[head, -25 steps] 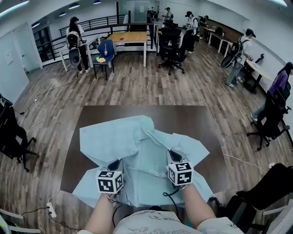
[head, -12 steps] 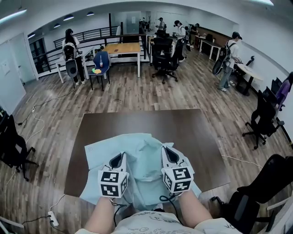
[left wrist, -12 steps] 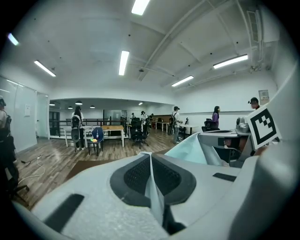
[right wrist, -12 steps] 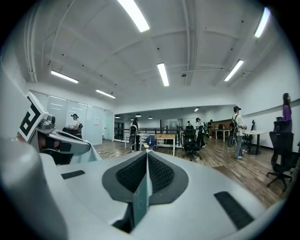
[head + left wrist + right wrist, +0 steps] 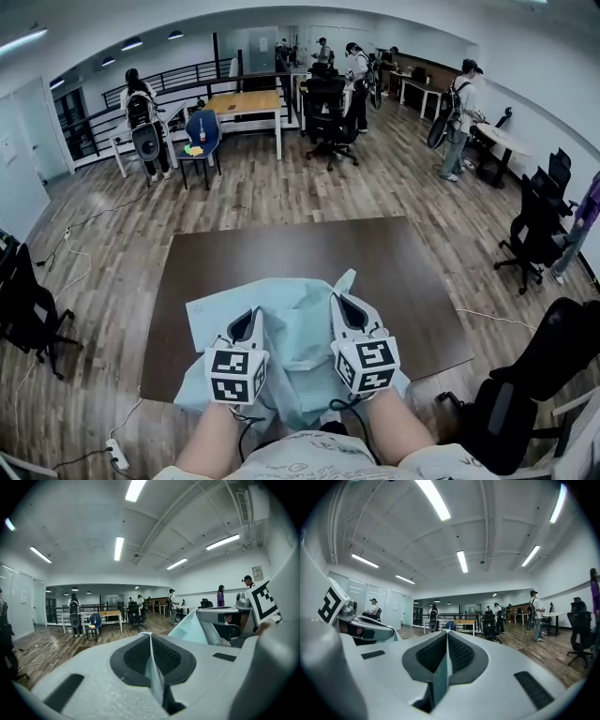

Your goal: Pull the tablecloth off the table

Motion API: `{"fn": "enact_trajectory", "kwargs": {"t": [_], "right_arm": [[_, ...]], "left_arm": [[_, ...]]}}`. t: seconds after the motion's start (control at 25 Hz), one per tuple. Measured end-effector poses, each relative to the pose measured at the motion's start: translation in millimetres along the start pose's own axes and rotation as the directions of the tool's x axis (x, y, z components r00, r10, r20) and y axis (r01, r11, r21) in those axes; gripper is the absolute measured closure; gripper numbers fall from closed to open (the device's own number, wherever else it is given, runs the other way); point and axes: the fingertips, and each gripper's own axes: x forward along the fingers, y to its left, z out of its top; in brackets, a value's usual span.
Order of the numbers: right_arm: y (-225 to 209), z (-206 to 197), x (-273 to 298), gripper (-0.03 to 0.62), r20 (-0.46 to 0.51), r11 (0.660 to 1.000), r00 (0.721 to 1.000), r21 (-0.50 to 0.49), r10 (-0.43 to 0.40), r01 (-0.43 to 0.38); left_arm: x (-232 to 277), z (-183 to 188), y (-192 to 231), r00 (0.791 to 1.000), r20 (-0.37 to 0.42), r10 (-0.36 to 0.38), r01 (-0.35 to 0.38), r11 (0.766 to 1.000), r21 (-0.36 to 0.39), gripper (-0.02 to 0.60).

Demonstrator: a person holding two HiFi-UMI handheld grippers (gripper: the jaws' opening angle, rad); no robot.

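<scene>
- The pale blue tablecloth (image 5: 298, 330) lay crumpled in a heap at the near edge of the dark brown tabletop (image 5: 281, 255). Its lower part hung over that edge toward the person, and the far half of the tabletop was bare.
- The left gripper (image 5: 247, 319) was pressed together on a fold of the tablecloth. In the left gripper view, a thin strip of pale cloth ran between its dark pads (image 5: 133, 656).
- The right gripper (image 5: 339, 302) was likewise clamped on the tablecloth, with a narrow band of cloth caught between its closed jaws. A small peak of fabric stood up just beside its tip.
- Both grippers sat side by side over the bunched cloth, pointing away from the person. Each one's own view looked out across the room and up to the ceiling lights.
- Around the tabletop was a wood plank floor (image 5: 112, 272). A black office chair (image 5: 530, 230) stood to the right.
- Farther back were a light wooden table (image 5: 248, 101) and several people standing.
</scene>
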Motion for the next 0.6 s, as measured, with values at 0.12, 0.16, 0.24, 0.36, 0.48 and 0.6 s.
{"fn": "enact_trajectory", "kwargs": {"t": [0.12,0.16,0.24,0.36,0.48,0.6], "right_arm": [[4.3,-5.0,-7.2,0.580,-0.005,1.000,1.000,0.009,-0.008,0.008],[6.4,-6.2,-8.7,0.580,-0.007,1.000,1.000,0.007,-0.013,0.013],[10.6,-8.2,-10.9,0.580,-0.013,1.000,1.000,0.002,-0.022,0.022],[15.0,-10.1,-13.7,0.580,-0.018,0.999,0.999,-0.003,-0.033,0.033],[19.5,-11.5,-13.3,0.580,-0.023,0.999,0.999,-0.010,-0.034,0.034],[21.8,-12.4,-11.9,0.580,-0.030,0.999,0.999,-0.013,-0.032,0.032]], "left_arm": [[-6.9,-7.1,-2.4,1.000,-0.006,-0.008,0.008,1.000,0.007,0.574],[-9.0,-9.1,-2.3,1.000,-0.008,-0.009,0.009,1.000,0.008,0.574],[-13.2,-12.9,-1.5,1.000,-0.013,-0.013,0.013,1.000,0.010,0.574],[-18.5,-16.8,0.4,1.000,-0.019,-0.015,0.015,1.000,0.009,0.574],[-22.3,-19.8,4.6,1.000,-0.023,-0.012,0.012,1.000,0.003,0.574],[-24.2,-22.2,6.9,1.000,-0.027,-0.009,0.009,1.000,-0.002,0.574]]}}
